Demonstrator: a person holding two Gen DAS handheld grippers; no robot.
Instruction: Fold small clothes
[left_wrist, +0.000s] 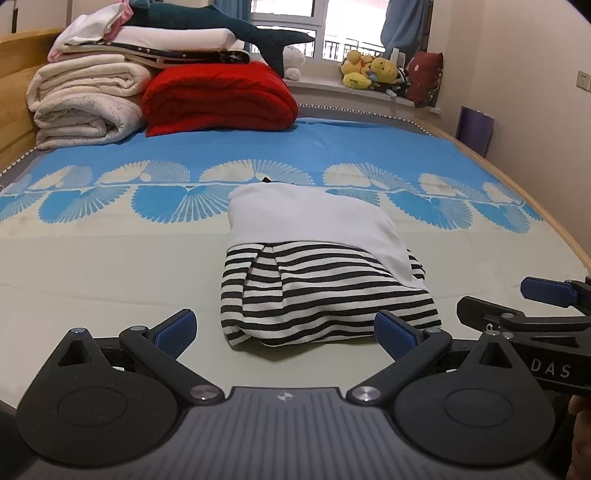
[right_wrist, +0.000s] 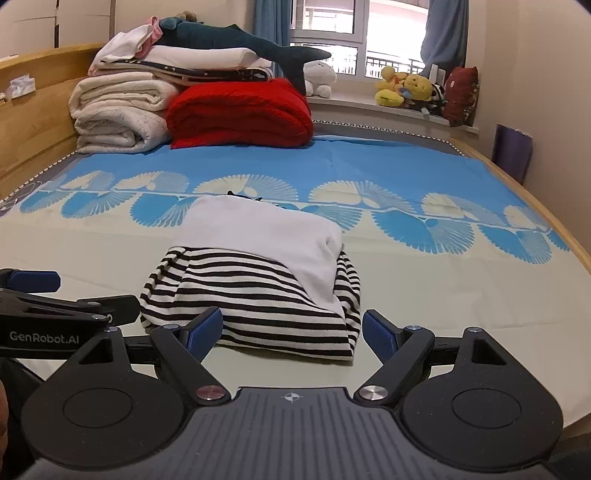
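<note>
Left wrist view: striped top (left_wrist: 325, 291) sits folded mid-bed (left_wrist: 110, 266), both claws gaping, holding nothing — left claw (left_wrist: 284, 328), right claw (right_wrist: 291, 330). Looks soft, light, floppy; I'd pinch the near hem corners.

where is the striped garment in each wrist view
Left wrist: the striped garment lies centre, just beyond the open left tongs.
Right wrist: it lies left of centre, beyond the open right tongs.
Shared landmark: the red blanket at the back.
</note>
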